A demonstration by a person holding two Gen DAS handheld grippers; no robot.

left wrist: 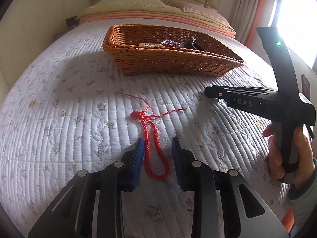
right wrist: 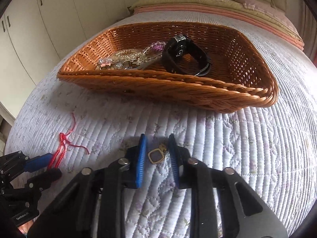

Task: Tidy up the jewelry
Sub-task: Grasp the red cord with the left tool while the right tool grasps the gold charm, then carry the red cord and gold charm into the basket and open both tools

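**Both grippers poised over jewelry on the quilt**

The left gripper [left wrist: 156, 148] is spread around a red braided cord bracelet [left wrist: 153, 140] lying on the quilted bedspread [left wrist: 59, 119]. The right gripper [right wrist: 157, 148], also spread, straddles a square gold pendant [right wrist: 156, 156] (chain partly hidden). Beyond, the wicker basket [right wrist: 198, 95] holds a black watch [right wrist: 184, 55] and beaded pieces [right wrist: 128, 58].

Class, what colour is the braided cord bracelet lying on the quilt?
Red; the bracelet shows best in the left wrist view, between the open left gripper.

Quilted floral bed [left wrist: 59, 119], wicker basket [left wrist: 170, 63], red cord bracelet [left wrist: 152, 138], square pendant [right wrist: 156, 156], pillows [left wrist: 126, 4]
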